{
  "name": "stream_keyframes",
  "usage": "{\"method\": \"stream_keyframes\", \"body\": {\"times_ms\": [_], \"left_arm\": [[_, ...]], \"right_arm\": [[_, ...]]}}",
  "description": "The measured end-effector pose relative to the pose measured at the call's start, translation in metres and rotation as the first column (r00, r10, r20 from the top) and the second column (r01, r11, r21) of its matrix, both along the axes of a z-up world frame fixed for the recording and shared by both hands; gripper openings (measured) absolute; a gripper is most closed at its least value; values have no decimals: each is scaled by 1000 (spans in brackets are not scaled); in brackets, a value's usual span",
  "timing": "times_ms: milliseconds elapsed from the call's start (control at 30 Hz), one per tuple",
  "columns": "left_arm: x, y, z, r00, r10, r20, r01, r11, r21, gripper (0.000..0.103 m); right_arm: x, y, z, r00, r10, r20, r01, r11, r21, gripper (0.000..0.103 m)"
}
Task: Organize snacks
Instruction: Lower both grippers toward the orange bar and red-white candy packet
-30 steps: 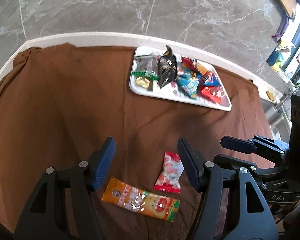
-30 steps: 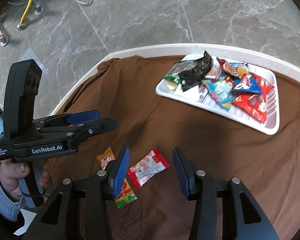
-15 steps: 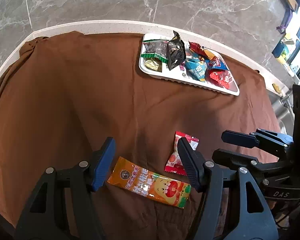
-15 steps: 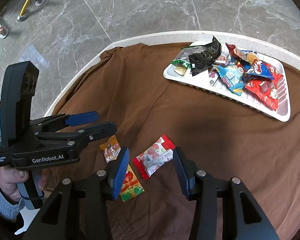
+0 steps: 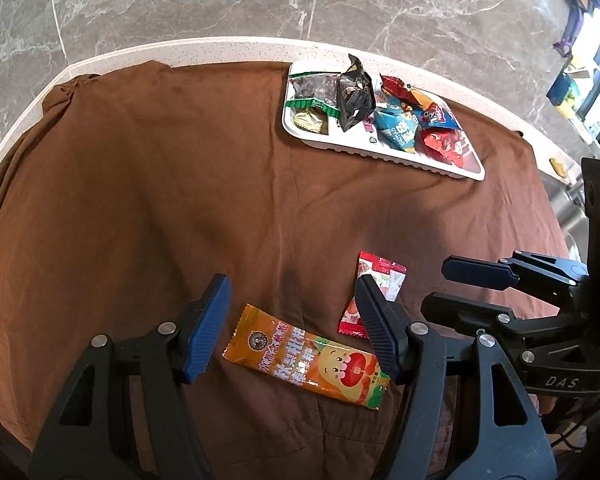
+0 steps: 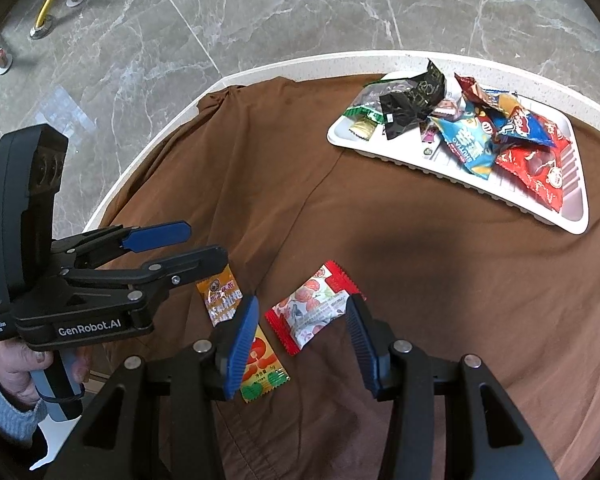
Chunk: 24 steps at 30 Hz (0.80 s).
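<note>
Daylight enters from upper right; scene bright and sharp. A soft shadow lies on the brown cloth [image 6: 412, 248]. Strong fisheye bending, dark corners

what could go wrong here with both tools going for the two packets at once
The left tool and right tool hang open, close together; their frames may knock as they close.

The orange packet and the red packet lie nearly touching, so one finger might catch both.

Both lie flat on the loose brown cloth, which could bunch between the fingers.

The white tray is already piled, so additions may slide off.
</note>
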State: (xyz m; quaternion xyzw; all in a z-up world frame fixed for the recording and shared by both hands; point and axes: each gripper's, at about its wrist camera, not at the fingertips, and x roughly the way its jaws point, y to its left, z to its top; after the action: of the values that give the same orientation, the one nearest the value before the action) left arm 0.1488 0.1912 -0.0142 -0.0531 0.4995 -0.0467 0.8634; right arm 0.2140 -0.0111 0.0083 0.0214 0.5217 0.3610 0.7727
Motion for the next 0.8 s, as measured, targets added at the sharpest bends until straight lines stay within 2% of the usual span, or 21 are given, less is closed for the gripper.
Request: {"method": "stream_keyframes", "body": {"times_ms": [800], "left_arm": [[3,-1,-9,1000,-7,-18,7,1000,24,62]], "right_arm": [[4,8,-8,1000,6,-24,-7,1000,-19,49]]}}
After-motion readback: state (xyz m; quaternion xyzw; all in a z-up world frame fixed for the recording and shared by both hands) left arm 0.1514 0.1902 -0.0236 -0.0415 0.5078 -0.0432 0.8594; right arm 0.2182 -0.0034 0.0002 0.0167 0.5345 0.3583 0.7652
